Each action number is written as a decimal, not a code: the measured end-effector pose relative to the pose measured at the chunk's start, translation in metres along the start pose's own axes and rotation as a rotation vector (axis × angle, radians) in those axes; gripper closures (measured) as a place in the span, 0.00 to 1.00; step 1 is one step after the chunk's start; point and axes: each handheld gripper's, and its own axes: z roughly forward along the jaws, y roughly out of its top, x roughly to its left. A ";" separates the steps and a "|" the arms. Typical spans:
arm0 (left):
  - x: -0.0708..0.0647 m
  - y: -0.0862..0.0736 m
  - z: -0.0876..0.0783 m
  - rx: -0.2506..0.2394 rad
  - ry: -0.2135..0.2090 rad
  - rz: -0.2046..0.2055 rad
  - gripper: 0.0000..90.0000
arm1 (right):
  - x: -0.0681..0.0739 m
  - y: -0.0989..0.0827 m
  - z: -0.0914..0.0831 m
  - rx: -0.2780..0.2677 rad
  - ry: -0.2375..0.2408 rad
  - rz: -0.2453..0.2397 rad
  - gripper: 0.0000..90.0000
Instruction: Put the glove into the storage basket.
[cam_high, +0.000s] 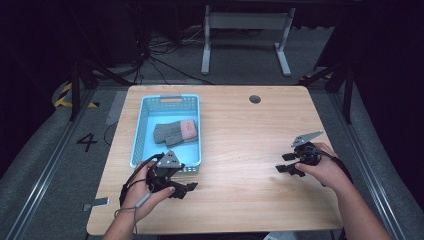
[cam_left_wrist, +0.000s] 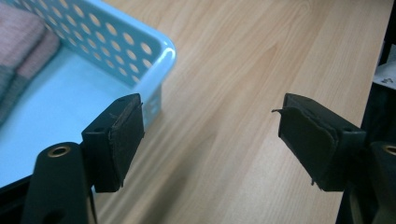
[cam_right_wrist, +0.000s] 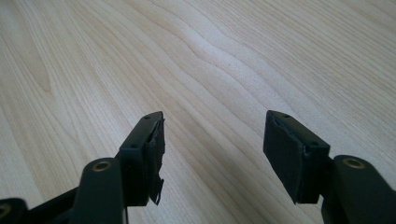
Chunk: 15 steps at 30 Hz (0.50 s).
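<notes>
One wooden surface (cam_high: 240, 150) carrying one pale blue perforated basket (cam_high: 145, 117); inside it, one folded grey-and-pink cloth item (cam_high: 175, 132). Two hand-held claws: one left claw (cam_high: 187, 189), one right claw (cam_high: 285, 163). Two hands.

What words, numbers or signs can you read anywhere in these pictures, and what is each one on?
"4": a dark painted numeral on the grey floor left of the table.
Yellow and black hazard stripes: a marking on the floor farther back on the left, no words.
White sheet at the right edge of the left gripper view: dark print, too blurred to read.
Blue basket, folded cloth and both claws: no readable text.
</notes>
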 end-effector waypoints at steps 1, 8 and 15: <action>-0.001 -0.003 0.002 -0.009 0.003 -0.002 0.26 | 0.000 0.000 0.000 0.002 0.001 -0.001 0.44; 0.002 -0.014 0.019 0.021 0.003 -0.001 0.27 | 0.001 -0.002 0.006 0.027 0.000 -0.018 0.44; 0.001 -0.020 0.035 0.038 0.033 0.008 0.29 | 0.000 -0.003 0.008 0.026 0.003 -0.011 0.44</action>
